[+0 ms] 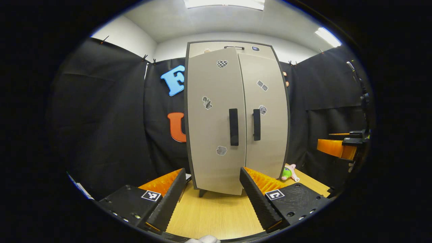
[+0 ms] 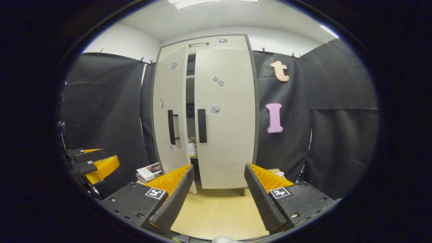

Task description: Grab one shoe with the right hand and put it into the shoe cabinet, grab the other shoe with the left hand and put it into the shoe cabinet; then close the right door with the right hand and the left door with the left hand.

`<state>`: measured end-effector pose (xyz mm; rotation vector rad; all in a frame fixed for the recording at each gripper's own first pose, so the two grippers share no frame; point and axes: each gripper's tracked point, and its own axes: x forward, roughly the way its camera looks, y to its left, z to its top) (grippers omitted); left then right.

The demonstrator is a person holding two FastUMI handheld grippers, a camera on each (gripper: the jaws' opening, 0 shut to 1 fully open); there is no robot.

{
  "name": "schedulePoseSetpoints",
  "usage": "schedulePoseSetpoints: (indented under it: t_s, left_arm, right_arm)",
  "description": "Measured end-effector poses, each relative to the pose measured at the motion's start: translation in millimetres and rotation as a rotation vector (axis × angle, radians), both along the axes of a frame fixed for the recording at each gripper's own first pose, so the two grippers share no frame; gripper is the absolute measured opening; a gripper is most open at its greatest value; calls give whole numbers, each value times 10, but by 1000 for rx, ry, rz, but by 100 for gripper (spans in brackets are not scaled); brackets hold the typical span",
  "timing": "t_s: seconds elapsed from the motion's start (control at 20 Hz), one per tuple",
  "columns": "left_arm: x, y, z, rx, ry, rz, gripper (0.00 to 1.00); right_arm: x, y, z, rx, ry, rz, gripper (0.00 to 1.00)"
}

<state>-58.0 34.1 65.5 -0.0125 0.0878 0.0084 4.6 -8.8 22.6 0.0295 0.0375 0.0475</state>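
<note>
My left gripper (image 1: 212, 192) is spread apart, holding nothing, aimed at the tall beige two-door shoe cabinet (image 1: 236, 114) at 12 o'clock. Its left door (image 2: 170, 111) stands slightly ajar; its right door (image 2: 224, 114) looks flush. My right gripper (image 2: 216, 189) is also spread, empty. A pale object, maybe a shoe (image 2: 192, 148), shows through the gap. Small pink-and-green plush toy (image 1: 289, 172) on the light wooden table (image 1: 216, 216) at 4 o'clock.

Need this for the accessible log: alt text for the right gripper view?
A tall beige two-door shoe cabinet stands on a light wooden table, its left door slightly ajar and right door nearly closed. The open right claw points at it, holding nothing; the left claw shows at the left edge.
</note>
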Motion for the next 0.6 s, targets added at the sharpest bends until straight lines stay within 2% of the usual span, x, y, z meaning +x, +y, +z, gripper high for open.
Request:
schedulePoseSetpoints:
  t_s: [0.35,0.4,0.6]
  left_arm:
    - [-40,159,0,-18,-4,18,96]
    - [-62,182,14,-15,-4,22,96]
    - [-61,236,11,-6,0,27,96]
  right_arm:
    - [-35,59,-36,-6,12,-1,97]
    - [-40,62,-25,-6,8,-2,94]
    - [-42,82,-40,-1,20,-6,97]
